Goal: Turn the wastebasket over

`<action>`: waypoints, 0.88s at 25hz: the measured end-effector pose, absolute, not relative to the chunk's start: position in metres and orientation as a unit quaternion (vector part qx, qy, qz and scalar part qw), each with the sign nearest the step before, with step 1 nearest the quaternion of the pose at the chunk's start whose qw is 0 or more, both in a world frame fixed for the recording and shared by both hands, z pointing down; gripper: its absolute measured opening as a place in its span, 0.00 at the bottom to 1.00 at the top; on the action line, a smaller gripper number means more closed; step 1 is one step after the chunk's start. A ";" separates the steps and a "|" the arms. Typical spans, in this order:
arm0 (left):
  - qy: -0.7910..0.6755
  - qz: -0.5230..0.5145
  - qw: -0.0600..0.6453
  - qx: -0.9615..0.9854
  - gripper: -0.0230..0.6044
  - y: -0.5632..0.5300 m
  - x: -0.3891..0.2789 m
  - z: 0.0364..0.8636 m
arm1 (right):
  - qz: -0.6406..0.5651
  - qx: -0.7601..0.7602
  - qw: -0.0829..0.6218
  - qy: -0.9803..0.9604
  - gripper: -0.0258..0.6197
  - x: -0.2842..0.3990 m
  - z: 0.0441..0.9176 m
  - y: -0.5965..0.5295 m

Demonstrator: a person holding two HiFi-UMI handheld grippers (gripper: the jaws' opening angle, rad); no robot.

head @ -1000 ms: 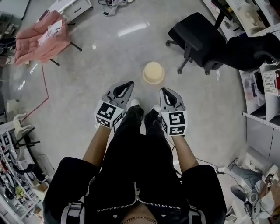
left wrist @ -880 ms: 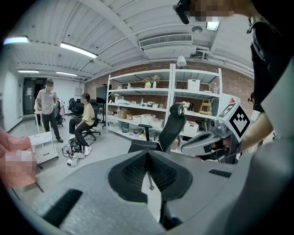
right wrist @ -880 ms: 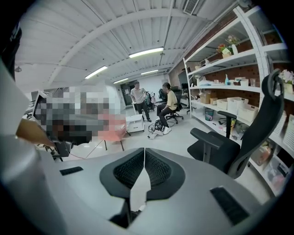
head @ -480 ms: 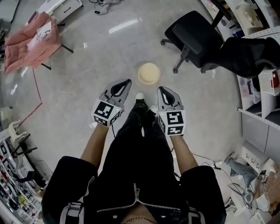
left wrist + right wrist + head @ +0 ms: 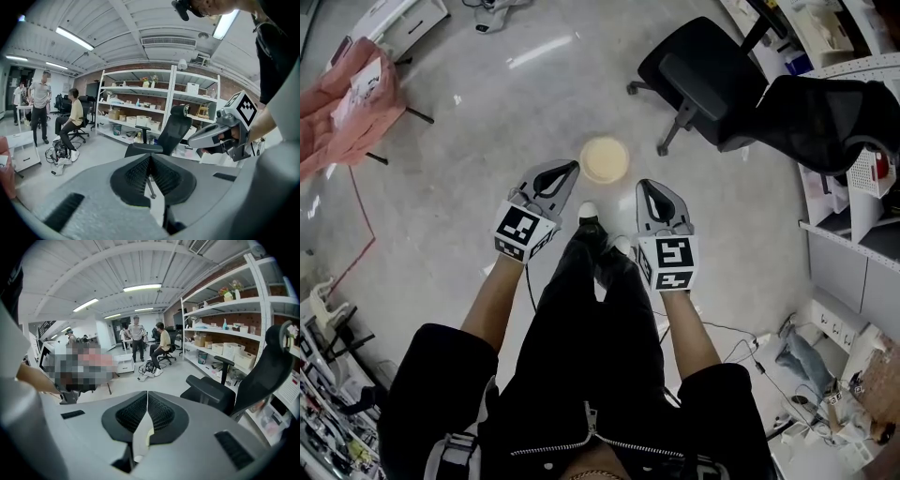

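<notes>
- Cream round plastic wastebasket stands on the grey floor, just beyond both tools, between their tips.
- Left tool is nearer than right tool; both are closed and empty.

No word, brand or number is legible; the only signs are black-and-white square markers on the left hand-held gripper and the right hand-held gripper.

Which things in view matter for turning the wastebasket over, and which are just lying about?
For the job:
- wastebasket, on the floor ahead
- left gripper, shut, empty
- right gripper, shut, empty

Lying about:
- office chair
- pink cloth
- shelf unit
</notes>
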State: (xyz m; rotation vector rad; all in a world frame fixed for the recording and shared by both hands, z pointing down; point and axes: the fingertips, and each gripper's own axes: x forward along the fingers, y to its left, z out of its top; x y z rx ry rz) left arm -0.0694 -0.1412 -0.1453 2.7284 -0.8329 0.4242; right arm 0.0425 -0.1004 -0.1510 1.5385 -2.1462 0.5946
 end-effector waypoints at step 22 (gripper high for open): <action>-0.292 0.122 0.092 0.944 0.04 -0.157 -0.043 -0.049 | 0.188 0.558 0.204 -0.782 0.06 0.097 -0.051 -0.085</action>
